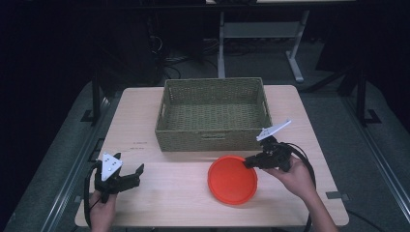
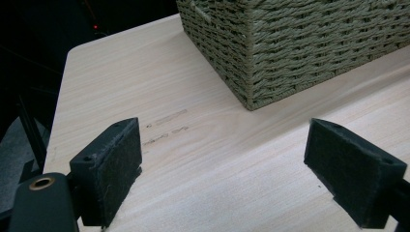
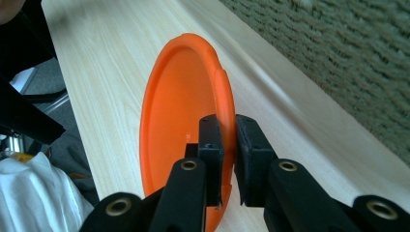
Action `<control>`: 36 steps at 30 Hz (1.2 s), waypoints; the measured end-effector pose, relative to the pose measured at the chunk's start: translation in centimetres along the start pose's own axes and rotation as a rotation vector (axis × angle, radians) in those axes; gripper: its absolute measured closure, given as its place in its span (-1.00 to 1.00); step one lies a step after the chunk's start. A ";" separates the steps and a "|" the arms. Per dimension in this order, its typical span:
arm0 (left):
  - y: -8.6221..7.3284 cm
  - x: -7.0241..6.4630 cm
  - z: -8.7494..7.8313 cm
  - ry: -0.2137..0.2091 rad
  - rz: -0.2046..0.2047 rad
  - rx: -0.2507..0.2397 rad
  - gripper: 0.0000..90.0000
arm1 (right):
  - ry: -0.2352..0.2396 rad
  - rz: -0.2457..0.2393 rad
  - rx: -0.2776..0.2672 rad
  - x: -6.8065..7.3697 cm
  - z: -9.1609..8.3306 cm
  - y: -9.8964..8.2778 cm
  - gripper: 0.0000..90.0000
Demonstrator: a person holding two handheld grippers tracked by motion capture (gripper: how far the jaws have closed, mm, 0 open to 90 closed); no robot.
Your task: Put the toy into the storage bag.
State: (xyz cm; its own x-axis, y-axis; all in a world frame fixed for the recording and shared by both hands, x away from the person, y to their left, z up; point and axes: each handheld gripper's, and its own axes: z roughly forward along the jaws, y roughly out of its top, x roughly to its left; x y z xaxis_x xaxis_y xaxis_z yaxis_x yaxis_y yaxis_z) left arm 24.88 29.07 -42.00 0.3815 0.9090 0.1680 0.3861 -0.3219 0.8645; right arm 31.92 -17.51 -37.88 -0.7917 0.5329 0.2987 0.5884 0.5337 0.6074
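Note:
An orange plate point(image 1: 232, 180) lies at the front middle of the wooden table, its right edge lifted. My right gripper point(image 1: 249, 162) is shut on that rim; in the right gripper view the two black pads pinch the plate's rim point(image 3: 226, 126) between them, gripper point(image 3: 228, 140), with the plate point(image 3: 179, 116) tilted up on edge. My left gripper point(image 1: 138, 175) rests at the front left of the table, held by a hand. Its jaws stand wide apart, gripper point(image 2: 222, 164), with bare table between them.
A woven basket point(image 1: 212, 138), empty inside, stands at the back middle of the table point(image 1: 174, 193); its corner point(image 2: 251, 72) is close ahead of the left gripper. The table's edges drop off to a dark floor. Faint pencil marks point(image 2: 167, 128) lie on the wood.

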 end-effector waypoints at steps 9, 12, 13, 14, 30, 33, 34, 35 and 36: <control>0.0 0.0 0.0 0.001 0.001 0.003 -0.71 | -0.035 -0.025 -0.019 0.9 -1.8 1.8 0.82; 0.0 0.0 0.0 0.002 -0.004 0.002 -0.71 | -0.040 -0.031 -0.021 1.0 -2.1 2.3 0.82; 0.0 0.0 -0.1 0.002 0.000 0.006 -0.71 | -0.040 -0.030 -0.021 1.1 -2.2 2.6 0.82; 0.0 0.1 0.0 0.004 -0.004 0.001 -0.71 | -0.041 -0.033 -0.022 1.2 -2.5 3.2 0.82; -0.1 0.3 -0.1 0.009 -0.014 -0.007 -0.71 | -0.067 -0.058 -0.029 1.6 -4.0 6.7 0.82; -0.1 0.3 -0.1 0.009 -0.014 -0.008 -0.71 | -0.069 -0.053 -0.031 1.7 -4.3 7.2 0.82; 0.0 0.3 -0.1 0.010 -0.014 -0.008 -0.71 | -0.073 -0.061 -0.035 1.6 -4.5 7.4 0.82; 0.0 0.2 -0.1 0.010 -0.012 -0.008 -0.71 | -0.076 -0.056 -0.033 1.6 -4.6 7.6 0.82; -0.1 0.2 -0.1 0.009 -0.012 -0.009 -0.71 | -0.083 -0.052 -0.032 1.7 -4.8 8.0 0.82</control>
State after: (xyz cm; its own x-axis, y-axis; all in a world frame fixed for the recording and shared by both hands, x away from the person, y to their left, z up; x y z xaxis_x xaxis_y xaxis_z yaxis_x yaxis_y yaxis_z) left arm 24.88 29.31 -41.97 0.3697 0.9149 0.1620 0.3828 -0.3089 0.8707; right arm 34.54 -15.51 -28.98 -0.8041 0.5581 0.2051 0.5403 0.5419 0.6438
